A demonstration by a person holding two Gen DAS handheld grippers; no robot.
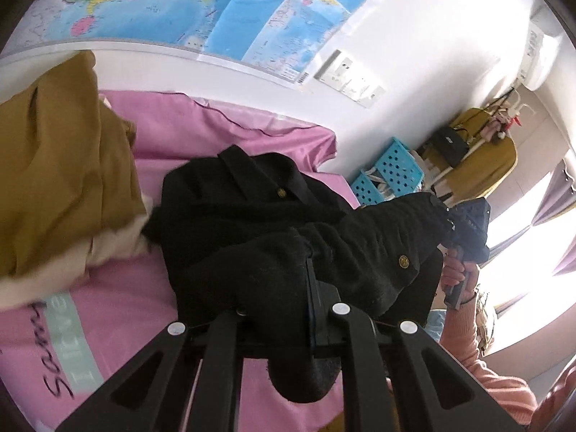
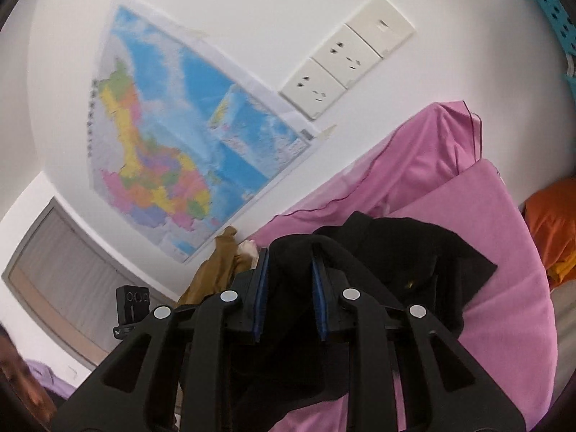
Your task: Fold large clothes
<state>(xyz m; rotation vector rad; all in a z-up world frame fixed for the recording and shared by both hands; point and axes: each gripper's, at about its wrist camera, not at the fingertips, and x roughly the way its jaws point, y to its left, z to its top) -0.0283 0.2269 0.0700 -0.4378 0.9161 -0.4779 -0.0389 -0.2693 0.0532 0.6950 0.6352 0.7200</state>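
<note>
Both grippers' fingers clamp a black woollen coat with brass buttons [image 1: 288,216], left gripper [image 1: 288,280], right gripper [image 2: 289,277], lifting it over the pink bed [image 1: 216,126]; next, lay it flat toward twelve o'clock

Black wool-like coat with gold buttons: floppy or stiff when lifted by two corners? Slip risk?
Probably floppy: the black wool-like coat with gold buttons sags between the left gripper and the right gripper, trailing onto the pink bedsheet. Likely heavy for cloth; it hangs in thick folds. Slip risk seems low, since the nap looks fuzzy against the pads.
</note>
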